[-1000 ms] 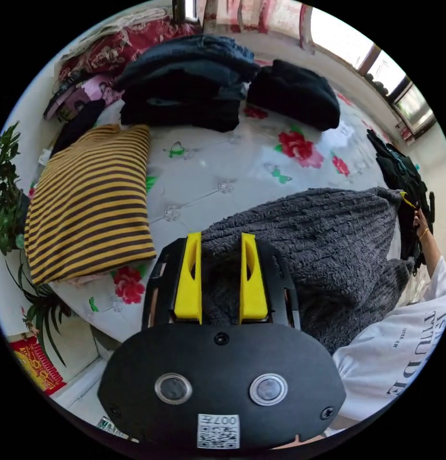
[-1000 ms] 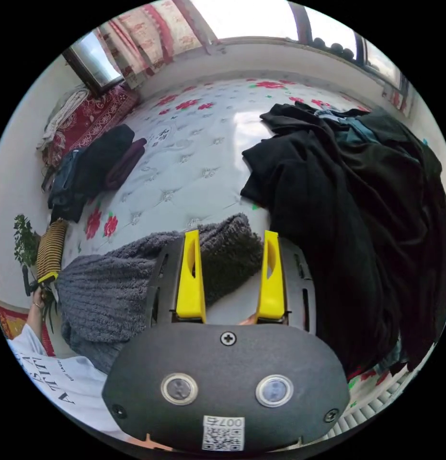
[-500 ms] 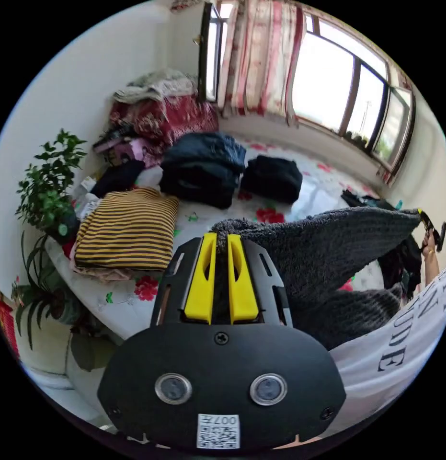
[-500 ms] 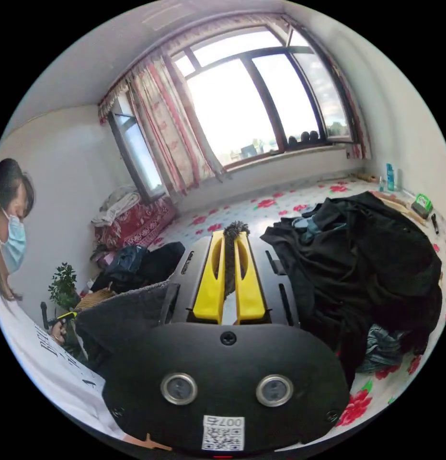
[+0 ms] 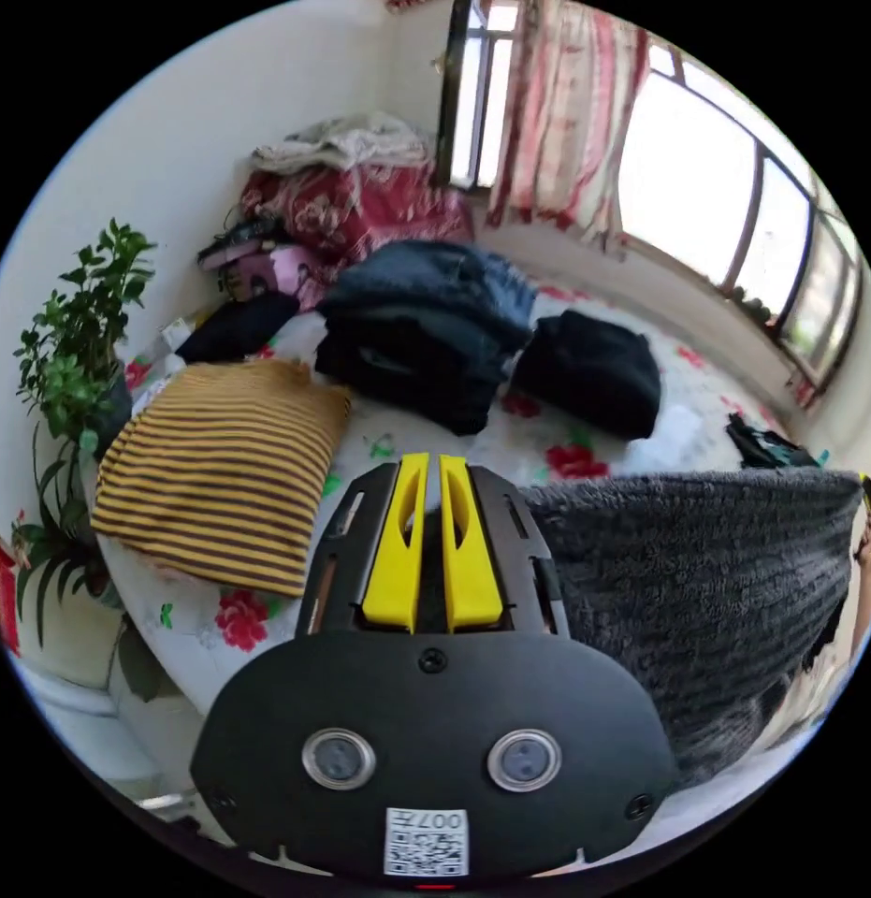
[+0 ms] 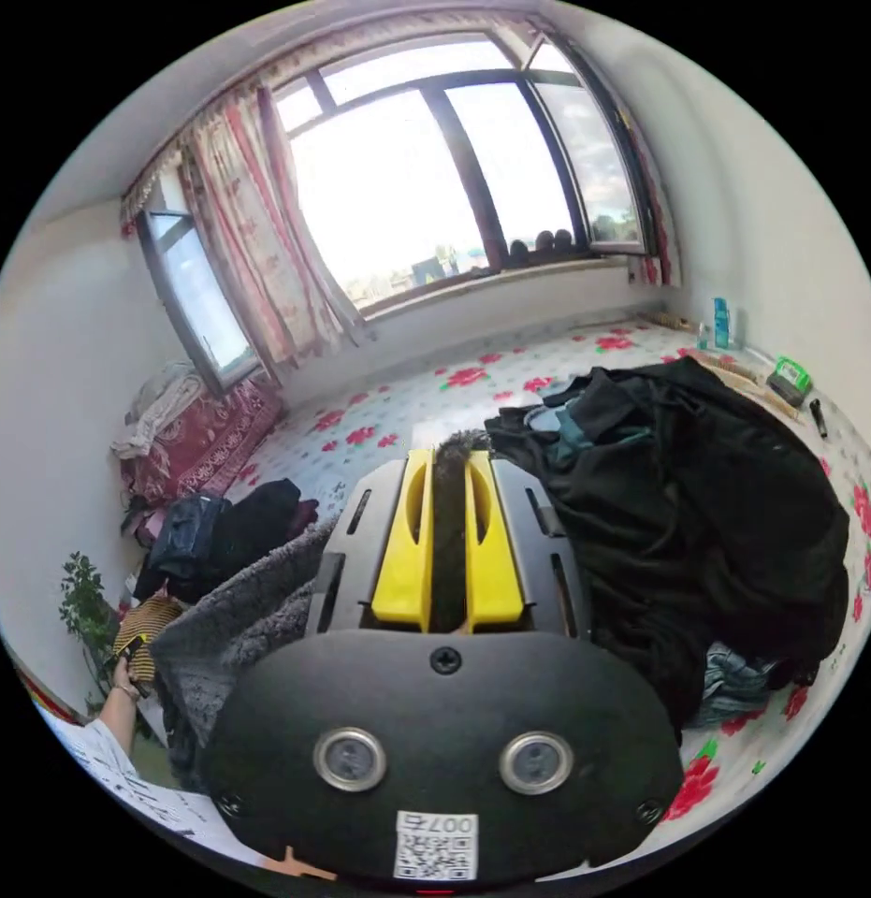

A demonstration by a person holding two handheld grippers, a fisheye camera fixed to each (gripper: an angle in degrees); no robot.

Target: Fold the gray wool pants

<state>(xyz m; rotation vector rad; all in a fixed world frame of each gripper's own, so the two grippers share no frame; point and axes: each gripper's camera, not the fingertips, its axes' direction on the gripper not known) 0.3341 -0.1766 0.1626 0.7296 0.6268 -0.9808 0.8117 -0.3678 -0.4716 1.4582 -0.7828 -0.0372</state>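
The gray wool pants (image 5: 697,599) hang stretched in the air above the flowered bed. My left gripper (image 5: 430,468) is shut on one end of them, the fuzzy cloth running off to the right from its yellow jaws. In the right gripper view the pants (image 6: 239,608) trail down to the left, and my right gripper (image 6: 449,463) is shut on a tuft of them that pokes up between its jaws. The far edge of the left gripper view catches the right gripper (image 5: 868,496) in a hand. The left gripper (image 6: 128,647), also hand-held, appears at the lower left of the right gripper view.
A folded yellow-and-brown striped garment (image 5: 220,458), a stack of dark folded clothes (image 5: 421,327) and a black bundle (image 5: 589,369) lie on the bed (image 5: 585,440). A heap of black clothes (image 6: 697,524) sits to the right. A potted plant (image 5: 75,374) stands by the bed's corner.
Both grippers shut on the pants and lifted them off the bed. Since half a second ago the cloth between them has been pulled tauter and hangs as a flat sheet.
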